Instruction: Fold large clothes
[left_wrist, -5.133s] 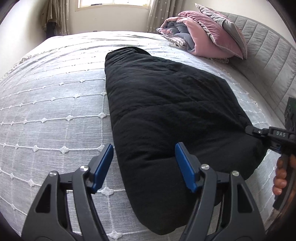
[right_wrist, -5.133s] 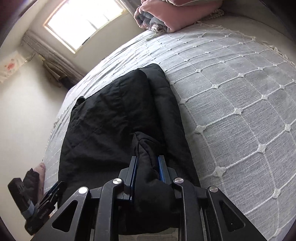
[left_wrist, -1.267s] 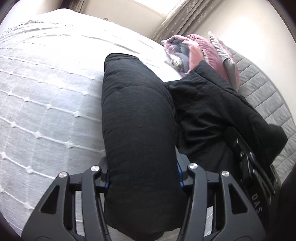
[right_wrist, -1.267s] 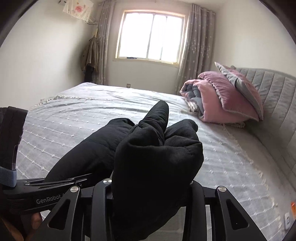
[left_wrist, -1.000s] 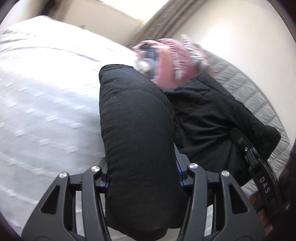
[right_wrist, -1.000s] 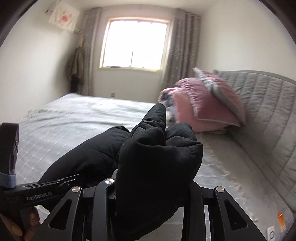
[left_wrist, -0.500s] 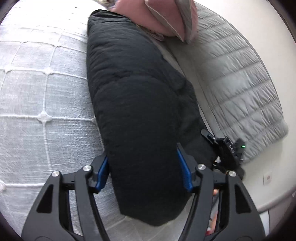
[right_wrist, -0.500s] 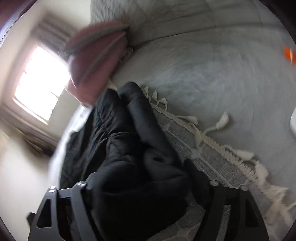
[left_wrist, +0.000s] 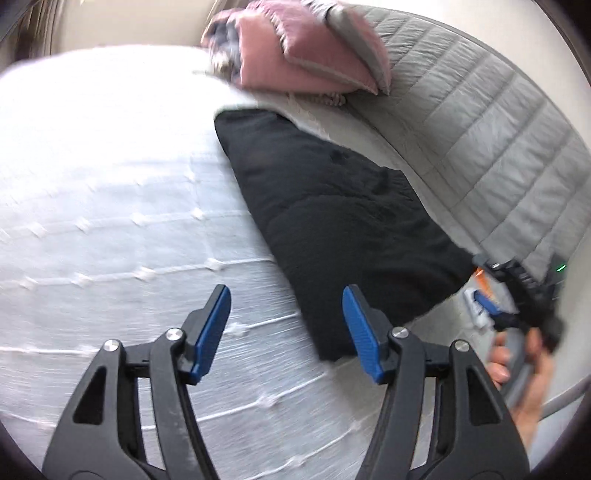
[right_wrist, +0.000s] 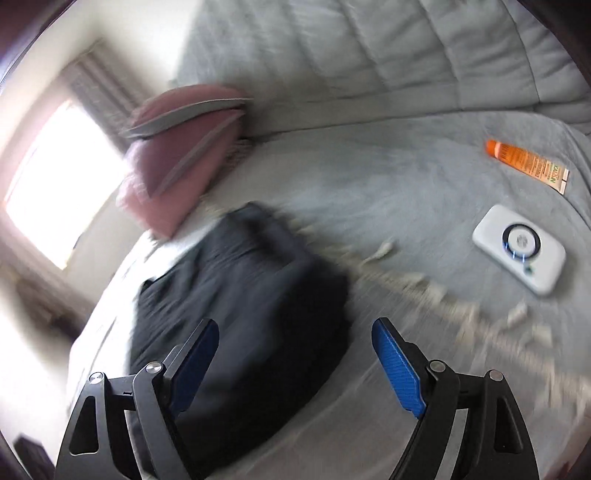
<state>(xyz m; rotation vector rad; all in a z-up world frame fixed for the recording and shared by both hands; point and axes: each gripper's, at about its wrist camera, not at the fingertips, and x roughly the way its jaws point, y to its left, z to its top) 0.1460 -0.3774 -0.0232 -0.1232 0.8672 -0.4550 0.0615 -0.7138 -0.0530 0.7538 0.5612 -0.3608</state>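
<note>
1. Having let go since half a second ago: left gripper (left_wrist: 286, 325) now gaping wide with nothing between its blue pads (left_wrist: 360, 334), no longer clamped on the black padded garment (left_wrist: 332, 221).
2. Likewise releasing on the other side: right gripper (right_wrist: 295, 363) spread wide and empty, hanging just above the near end of the black padded garment (right_wrist: 240, 314), no longer buried in its folds.
3. Lying folded into a long narrow bundle on the white bedspread (left_wrist: 110, 203), running from beside the right pad toward the pink pillows (left_wrist: 306, 51), close along the grey quilted headboard (left_wrist: 480, 122).
4. Showing, in the left wrist view, the right gripper (left_wrist: 517, 291) at the far right edge, gripped by a bare hand (left_wrist: 524, 369), just past the bundle's near corner.
5. Blurring heavily in the right wrist view, with the bundle's outline smeared.
6. Resting on the grey sheet (right_wrist: 406, 184) well apart from the garment: an orange tube (right_wrist: 528, 164) and, nearer, a white rounded device (right_wrist: 519, 249) with a dark ring on top.
7. Trailing between garment and device: the bedspread's tasselled fringe (right_wrist: 424, 288).
</note>
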